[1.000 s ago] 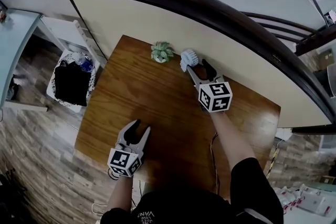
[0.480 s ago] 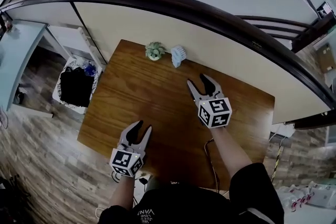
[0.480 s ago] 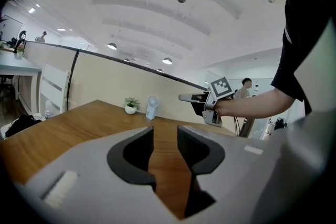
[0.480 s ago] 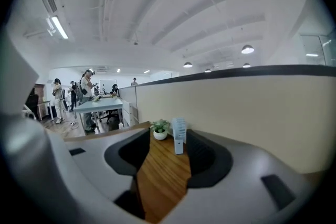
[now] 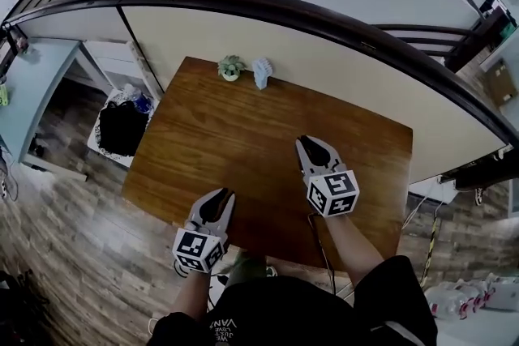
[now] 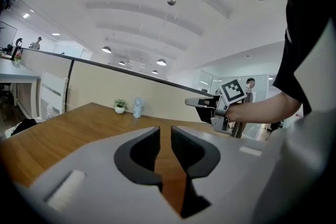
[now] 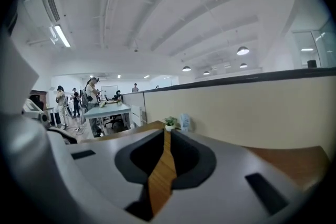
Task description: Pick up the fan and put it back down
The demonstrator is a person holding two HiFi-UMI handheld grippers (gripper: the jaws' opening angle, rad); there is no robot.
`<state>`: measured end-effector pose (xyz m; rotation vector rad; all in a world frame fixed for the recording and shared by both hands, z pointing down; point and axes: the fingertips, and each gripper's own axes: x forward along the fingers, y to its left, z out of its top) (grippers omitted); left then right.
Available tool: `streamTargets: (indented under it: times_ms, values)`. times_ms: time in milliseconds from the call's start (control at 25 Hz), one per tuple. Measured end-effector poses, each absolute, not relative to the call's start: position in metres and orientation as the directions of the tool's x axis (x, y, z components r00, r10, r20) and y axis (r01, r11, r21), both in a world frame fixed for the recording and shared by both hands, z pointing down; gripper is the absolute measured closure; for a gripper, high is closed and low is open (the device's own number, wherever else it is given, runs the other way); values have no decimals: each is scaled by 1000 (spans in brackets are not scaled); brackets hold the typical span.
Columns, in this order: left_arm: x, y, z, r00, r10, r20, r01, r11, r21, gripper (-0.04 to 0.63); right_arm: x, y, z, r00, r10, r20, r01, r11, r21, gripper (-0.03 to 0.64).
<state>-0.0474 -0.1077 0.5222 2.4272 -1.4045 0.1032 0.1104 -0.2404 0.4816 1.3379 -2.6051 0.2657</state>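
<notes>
2 grippers, 1 in each of my hands, both held over the near half of the wooden table [image 5: 235,134];
item 1, my left gripper [image 5: 219,194]: by the table's front edge; its jaws have just been closing and now stand a narrow slot apart; nothing is between them, only bare wood seen beyond;
item 2, my right gripper [image 5: 308,141]: further in over the table and to the right; its jaws have just been closing too and are drawn together at the tips; a thin wedge of wood shows behind them; they hold nothing;
item 3, the fan [image 5: 261,72]: 1 small white unit, upright on the table at its far edge, close against the beige partition [image 5: 340,69]; well apart from both grippers and touched by neither;
item 4, 1 small potted plant [image 5: 230,68]: just beside the fan, on its left in the head view;
item 5, side sighting: in the left gripper view my right gripper shows in profile above the table, pointing left, the fan and plant far beyond it.
</notes>
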Motion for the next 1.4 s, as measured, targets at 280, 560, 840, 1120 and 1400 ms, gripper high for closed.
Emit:
streamTargets:
  times_ms: [280, 560, 840, 1120, 1400]
  values:
    - [-27, -43, 510, 531, -820, 213, -844, -489, 220, 543, 135, -155, 478, -557, -792, 251, -827, 556, -83, 594]
    - [-7, 24, 503, 521, -827, 213, -851, -482, 209, 566, 158, -76, 473, -570, -781, 254, -819, 564, -103, 603]
    - [5, 73, 507, 505, -832, 231, -859, -459, 225, 580, 179, -15, 476, -578, -771, 268, -815, 564, -137, 603]
    - [-2, 92, 500, 467, -857, 216, -879, -425, 217, 583, 183, 25, 486, -588, -756, 288, -808, 558, -187, 604]
    - [-21, 93, 496, 459, -858, 229, -884, -414, 218, 583, 166, 39, 496, -601, -732, 321, -798, 568, -200, 604]
